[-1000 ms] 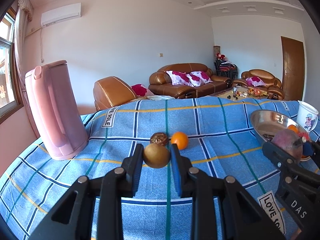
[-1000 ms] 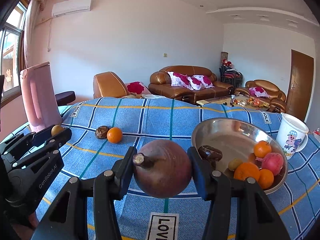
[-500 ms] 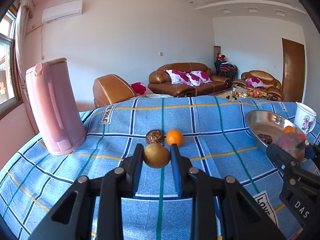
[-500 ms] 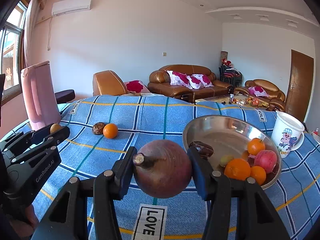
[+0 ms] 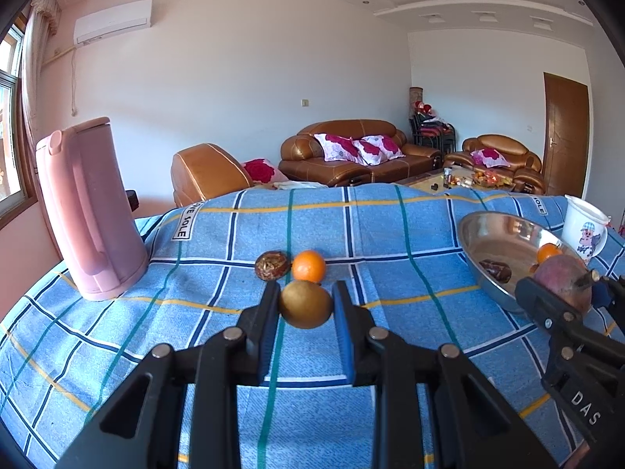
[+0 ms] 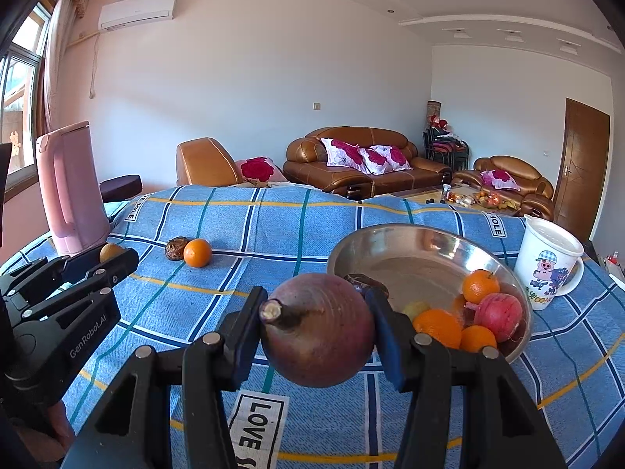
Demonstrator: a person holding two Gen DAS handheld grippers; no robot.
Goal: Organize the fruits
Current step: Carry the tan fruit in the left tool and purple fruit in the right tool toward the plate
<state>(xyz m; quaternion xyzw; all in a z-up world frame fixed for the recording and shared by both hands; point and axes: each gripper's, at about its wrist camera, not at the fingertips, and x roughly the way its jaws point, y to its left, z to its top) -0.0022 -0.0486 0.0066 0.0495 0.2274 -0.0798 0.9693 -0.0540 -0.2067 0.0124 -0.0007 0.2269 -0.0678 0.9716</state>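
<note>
One purple fruit [image 6: 318, 342] in right claw [image 6: 316, 336], stem toward camera, seemingly leftward

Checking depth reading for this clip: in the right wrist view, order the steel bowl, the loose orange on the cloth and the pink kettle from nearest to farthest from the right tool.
1. Steel bowl, just ahead, to the right of the right tool.
2. Loose orange, ahead on the left, mid-cloth.
3. Pink kettle, far left edge.

Both grippers [image 5: 306, 312] [image 6: 317, 326] are built of black plastic, studded with silver screws, blue-padded inside; white lettering is printed on each.
</note>
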